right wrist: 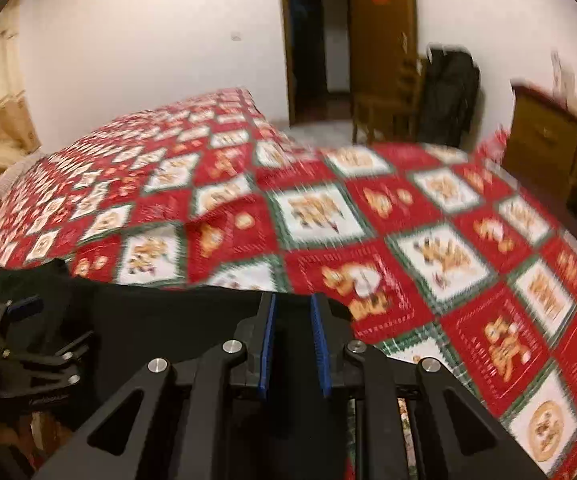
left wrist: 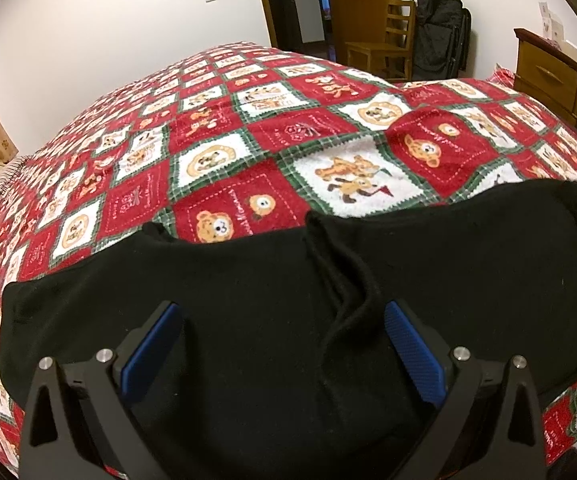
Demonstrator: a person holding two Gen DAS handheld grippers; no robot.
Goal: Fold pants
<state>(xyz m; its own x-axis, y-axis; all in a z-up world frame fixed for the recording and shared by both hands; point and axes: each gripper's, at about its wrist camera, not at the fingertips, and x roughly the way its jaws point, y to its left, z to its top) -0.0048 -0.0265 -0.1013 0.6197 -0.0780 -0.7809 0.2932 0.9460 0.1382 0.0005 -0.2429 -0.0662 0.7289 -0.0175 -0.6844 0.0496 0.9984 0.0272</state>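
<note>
As I read both wrist views:
Pants: soft black knit pants (left wrist: 428, 264), limp, light, lying on the red patchwork quilt bed (left wrist: 224, 152).
Left gripper (left wrist: 284, 344): jaws spread above them.
Right gripper (right wrist: 293, 344): jaws narrowed on black cloth, probably pinching.
Hold: I'd take hems or waistband.

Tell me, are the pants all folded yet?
Not yet. The black pants lie on the quilt, already doubled into a wide band. The right gripper looks pinched on the pants' edge; the left gripper hangs open above them. A smaller, tidier fold seems left.
</note>
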